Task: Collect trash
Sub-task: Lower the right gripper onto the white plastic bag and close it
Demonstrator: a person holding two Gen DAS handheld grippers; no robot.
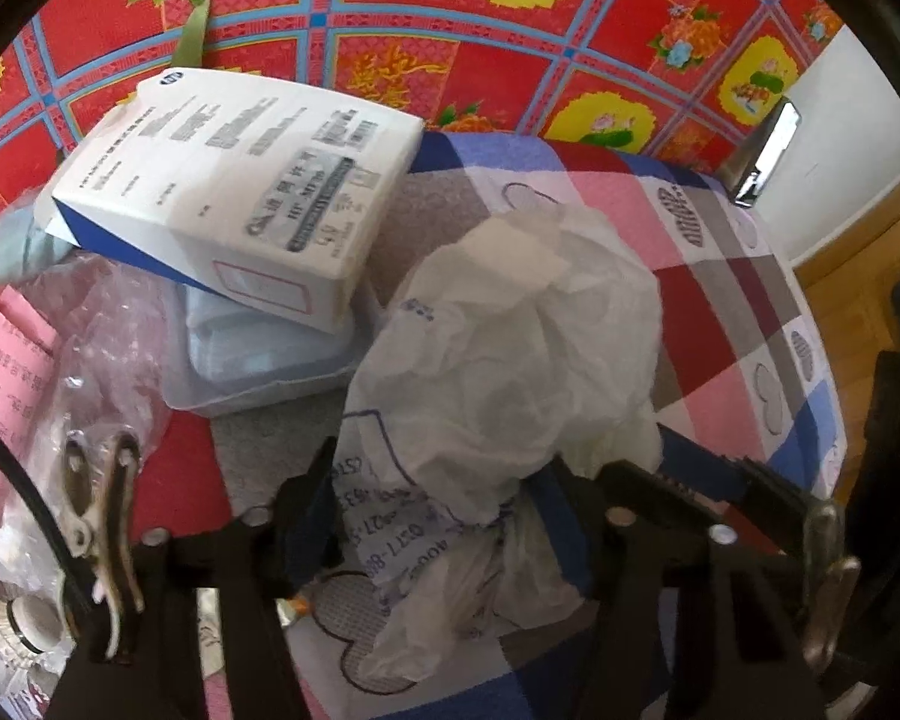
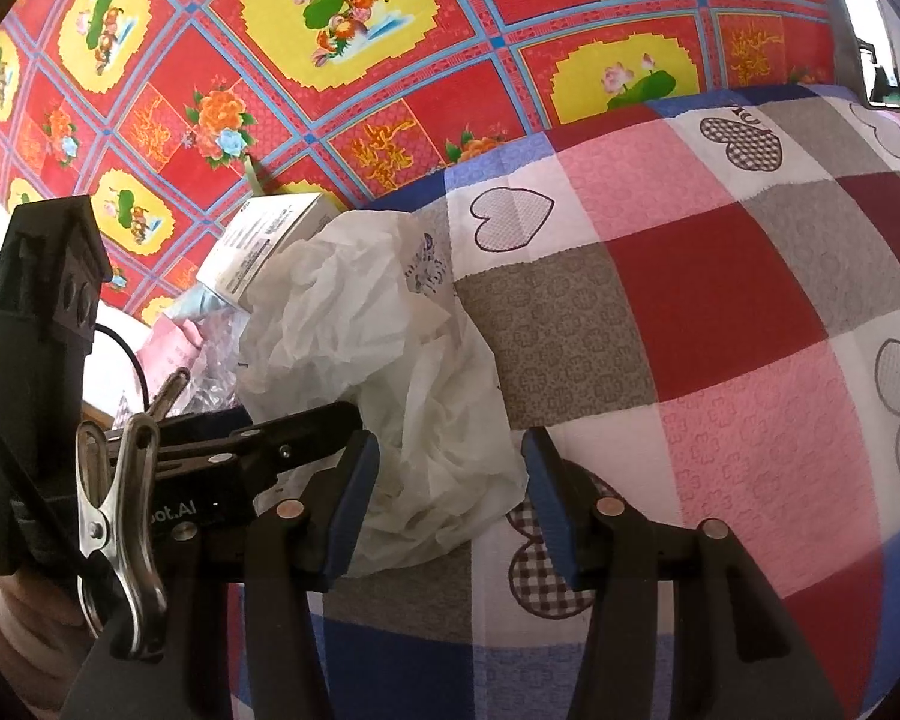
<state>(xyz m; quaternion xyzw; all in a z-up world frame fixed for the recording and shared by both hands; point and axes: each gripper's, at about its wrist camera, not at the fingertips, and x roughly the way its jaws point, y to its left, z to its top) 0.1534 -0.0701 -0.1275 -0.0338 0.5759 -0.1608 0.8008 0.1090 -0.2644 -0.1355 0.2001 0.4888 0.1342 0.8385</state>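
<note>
1. White crumpled plastic bag [image 1: 504,348] with blue print lies on the checked heart-print bedspread [image 1: 714,312], and its lower end runs down between the two fingers of the left gripper [image 1: 444,516]
2. Left gripper jaws stand apart with the bag between them; the left pad looks to touch the plastic, but whether both pads press on it cannot be told
3. Right gripper [image 2: 450,510] hangs over the bedspread [image 2: 720,312] with its jaws apart and nothing clamped; the edge of the bag [image 2: 378,372] reaches in beside its left finger [image 2: 348,504], while the right finger stands over bare cloth
4. Just left of the bag, a white carton with blue edges [image 1: 234,192] rests tilted on a clear plastic tray [image 1: 264,372]; bubble wrap [image 1: 102,324] and pink printed paper [image 1: 6,372] crowd the left margin, so that side is tight
5. Right of the bag the bedspread is bare up to its curved edge, beyond which a wooden floor [image 1: 858,276] and a white wall [image 1: 852,138] show; this is the open room
6. Behind everything a red, yellow and blue floral cloth [image 2: 342,48] rises as a backdrop, closing the far side
7. In the right wrist view the left gripper's black body [image 2: 36,324] sits close at the left, near the right gripper's left finger
</note>
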